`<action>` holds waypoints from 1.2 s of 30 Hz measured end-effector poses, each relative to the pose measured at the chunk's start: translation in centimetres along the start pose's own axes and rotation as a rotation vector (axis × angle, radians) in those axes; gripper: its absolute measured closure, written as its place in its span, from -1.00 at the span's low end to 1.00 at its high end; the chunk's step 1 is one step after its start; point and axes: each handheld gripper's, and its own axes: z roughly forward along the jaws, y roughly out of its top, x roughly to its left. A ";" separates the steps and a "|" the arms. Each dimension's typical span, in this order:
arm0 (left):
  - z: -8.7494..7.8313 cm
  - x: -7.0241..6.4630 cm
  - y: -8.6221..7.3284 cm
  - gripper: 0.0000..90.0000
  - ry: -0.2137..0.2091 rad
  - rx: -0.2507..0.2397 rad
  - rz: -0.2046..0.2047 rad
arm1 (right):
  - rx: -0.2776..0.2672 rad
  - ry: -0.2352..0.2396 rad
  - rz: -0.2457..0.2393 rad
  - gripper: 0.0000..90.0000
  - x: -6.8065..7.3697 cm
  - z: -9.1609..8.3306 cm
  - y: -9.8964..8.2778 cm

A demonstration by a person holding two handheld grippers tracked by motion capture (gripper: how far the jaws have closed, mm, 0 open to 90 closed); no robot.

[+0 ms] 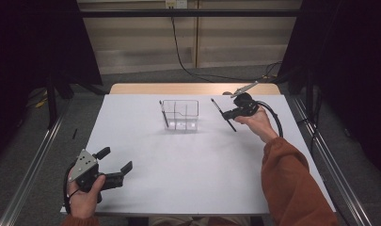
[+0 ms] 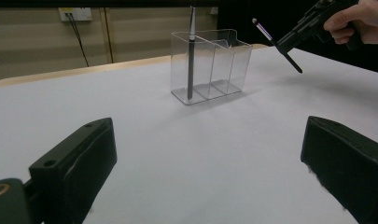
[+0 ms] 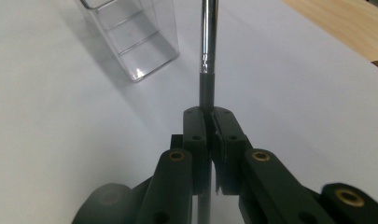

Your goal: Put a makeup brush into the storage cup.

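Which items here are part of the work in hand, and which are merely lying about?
In the job:
right gripper, shut on a brush
clear organiser
second brush standing in it

Just about:
left gripper, open, holding nothing
cable on the floor

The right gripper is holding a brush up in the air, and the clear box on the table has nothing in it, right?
Not quite. The clear box already has a brush standing in its end compartment, as the left gripper view shows. The rest is right: the right gripper holds another brush in the air.
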 end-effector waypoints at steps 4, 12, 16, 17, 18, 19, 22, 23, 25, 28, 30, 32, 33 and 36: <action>0.0 0.0 0.0 -0.92 0.002 -0.001 0.000 | -0.044 -0.004 0.020 0.89 0.1 -0.4 -0.6; 0.1 0.0 0.0 -0.92 0.004 -0.002 0.000 | -0.138 0.007 0.050 0.89 0.5 -0.8 -1.8; 0.0 0.0 0.1 -0.92 0.005 -0.002 0.001 | -0.184 -0.001 0.060 0.89 0.8 -1.0 -2.3; 0.0 0.0 0.1 -0.92 0.006 -0.003 0.001 | -0.196 0.000 0.062 0.89 0.8 -1.1 -2.4; 0.0 0.0 0.1 -0.92 0.006 -0.003 0.000 | -0.214 0.005 0.069 0.89 0.9 -1.2 -2.5; 0.0 0.0 0.1 -0.92 0.006 -0.003 0.001 | -0.223 0.001 0.067 0.89 0.9 -1.3 -2.5; 0.0 0.0 0.0 -0.92 0.007 -0.003 0.000 | -0.251 0.004 0.062 0.89 1.2 -1.6 -2.8; 0.0 0.0 0.0 -0.92 0.007 -0.003 0.001 | -0.257 0.006 0.059 0.89 1.2 -1.7 -2.9; 0.0 0.0 0.0 -0.92 0.007 -0.005 -0.001 | -0.287 0.008 0.058 0.89 1.3 -1.8 -3.2; 0.1 0.0 0.0 -0.92 0.009 -0.005 -0.002 | -0.331 0.018 0.052 0.89 1.6 -2.0 -3.6; 0.1 0.0 0.0 -0.92 0.010 -0.006 -0.003 | -0.356 0.027 0.047 0.89 1.8 -2.1 -3.8; 0.1 0.0 0.0 -0.92 0.008 -0.007 -0.002 | -0.381 0.034 0.046 0.89 2.1 -2.1 -3.8; 0.1 0.0 0.0 -0.92 0.009 -0.007 -0.002 | -0.389 0.041 0.048 0.89 2.2 -2.2 -3.9; 0.1 0.0 0.1 -0.92 0.008 -0.006 0.003 | -0.413 0.050 0.042 0.89 2.5 -2.3 -3.9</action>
